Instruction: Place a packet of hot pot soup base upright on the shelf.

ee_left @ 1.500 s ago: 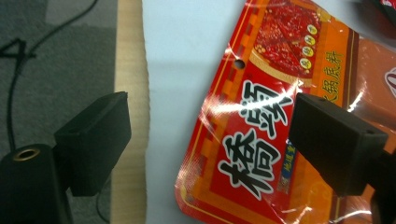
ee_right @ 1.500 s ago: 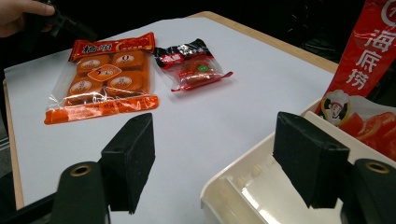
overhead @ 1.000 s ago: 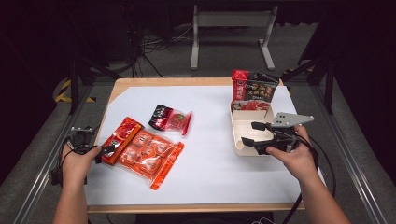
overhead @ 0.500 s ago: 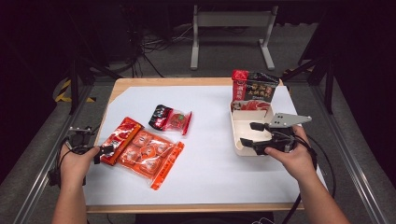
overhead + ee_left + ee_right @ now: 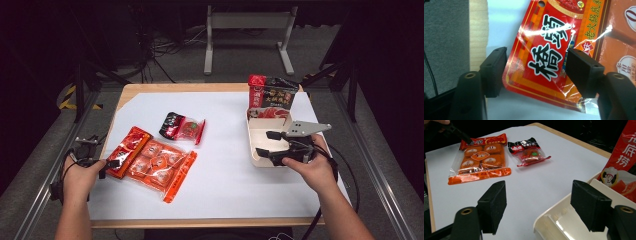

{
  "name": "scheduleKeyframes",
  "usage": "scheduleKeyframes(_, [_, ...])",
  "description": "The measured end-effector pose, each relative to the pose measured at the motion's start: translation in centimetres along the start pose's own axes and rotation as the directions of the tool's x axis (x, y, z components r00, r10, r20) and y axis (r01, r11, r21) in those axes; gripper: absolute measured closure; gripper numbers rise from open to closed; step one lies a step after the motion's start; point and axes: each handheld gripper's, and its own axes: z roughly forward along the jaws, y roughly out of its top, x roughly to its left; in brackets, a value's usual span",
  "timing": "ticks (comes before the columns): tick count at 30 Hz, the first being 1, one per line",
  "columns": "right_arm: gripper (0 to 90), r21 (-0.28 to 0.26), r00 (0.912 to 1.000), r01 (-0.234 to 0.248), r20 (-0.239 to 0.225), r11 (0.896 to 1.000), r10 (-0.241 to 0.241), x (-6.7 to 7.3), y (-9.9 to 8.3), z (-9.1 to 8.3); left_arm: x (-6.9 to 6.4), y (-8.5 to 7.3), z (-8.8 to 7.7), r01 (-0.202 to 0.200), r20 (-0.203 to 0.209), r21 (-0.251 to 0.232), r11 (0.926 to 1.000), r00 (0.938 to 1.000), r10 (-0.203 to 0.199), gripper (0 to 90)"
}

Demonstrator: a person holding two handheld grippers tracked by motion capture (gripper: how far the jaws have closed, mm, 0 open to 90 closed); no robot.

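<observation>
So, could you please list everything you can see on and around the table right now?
Large clear packet of orange blocks with red header: one, orange-red, left part of the table.
Small black-and-red snack packet: one, near the middle, behind the large packet.
Cream plastic compartment tray: one, cream, right side.
Red-and-black pouch: one, leaning at the tray's far end.
White table sheet: one, on the wooden top.
Grey metal stand: one, floor beyond the table.
Left gripper: black; jaws just been closing, astride the packet's header, not pressing.
Right gripper: black, open at the tray.
</observation>
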Motion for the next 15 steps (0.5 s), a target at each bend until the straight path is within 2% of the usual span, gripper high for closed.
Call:
scheduleKeyframes(3, [29.8, 0.002, 1.0, 0.0, -0.003, 1.0, 0.0, -0.02, 0.02, 0.11, 0.04, -0.12, -0.11, 0.005, -0.011, 0.007, 1.0, 0.9999, -0.005, 35.7])
scheduleKeyframes(11, [29.8, 0.001, 1.0, 0.002, -0.009, 1.0, -0.002, 0.03, 0.17, 0.32, -0.1, -0.32, -0.38, 0.003, -0.003, 0.015, 0.9999, 1.0, -0.003, 36.6])
scheduleKeyframes(12, [29.8, 0.003, 1.0, 0.004, -0.008, 1.0, -0.004, 0.01, 0.17, 0.4, -0.07, -0.33, -0.48, 0.004, -0.002, 0.008, 1.0, 1.0, -0.004, 39.5])
scheduleKeyframes(15, [29.8, 0.004, 1.0, 0.005, -0.008, 1.0, -0.005, -0.01, 0.16, 0.46, -0.08, -0.3, -1.05, 0.022, 0.041, -0.019, 0.9996, 0.9989, -0.022, 43.0])
